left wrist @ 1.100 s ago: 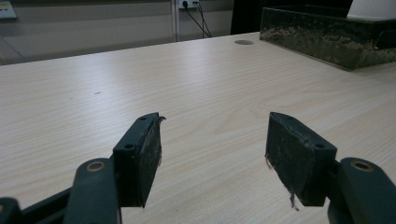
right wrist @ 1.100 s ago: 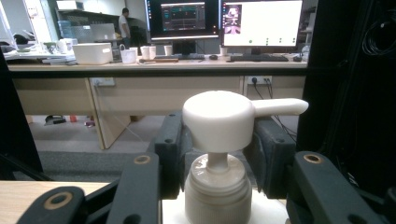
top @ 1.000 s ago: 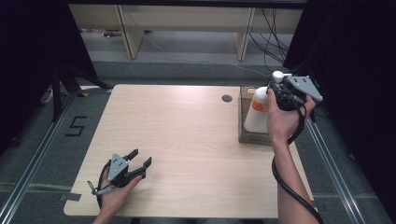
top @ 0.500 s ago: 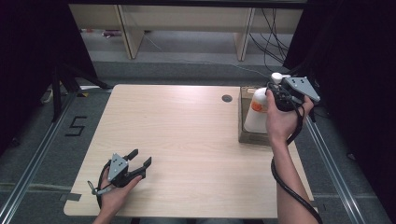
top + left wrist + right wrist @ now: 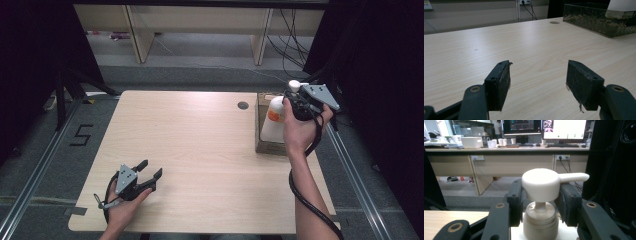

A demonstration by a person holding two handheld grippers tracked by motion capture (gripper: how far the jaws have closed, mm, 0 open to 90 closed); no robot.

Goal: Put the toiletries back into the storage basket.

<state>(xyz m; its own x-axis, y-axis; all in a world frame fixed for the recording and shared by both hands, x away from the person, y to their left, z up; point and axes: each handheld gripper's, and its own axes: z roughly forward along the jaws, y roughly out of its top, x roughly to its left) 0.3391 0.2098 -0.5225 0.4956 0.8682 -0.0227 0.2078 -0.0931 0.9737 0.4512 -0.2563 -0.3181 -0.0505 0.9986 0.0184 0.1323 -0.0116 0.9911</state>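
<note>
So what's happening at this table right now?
A person holds a gripper in each hand at a wooden table. The right gripper is closed around the neck of a white pump bottle, just under the pump head, with the bottle at a brown box on the table's right edge. The left gripper rests open near the front left, holding nothing.

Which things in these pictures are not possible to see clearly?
- Pump bottle label: too small in the high view.
- Bottle body: cut off by the bottom edge in the right gripper view, below the pump head.
- Box contents: hidden by its wall in the left gripper view.
</note>
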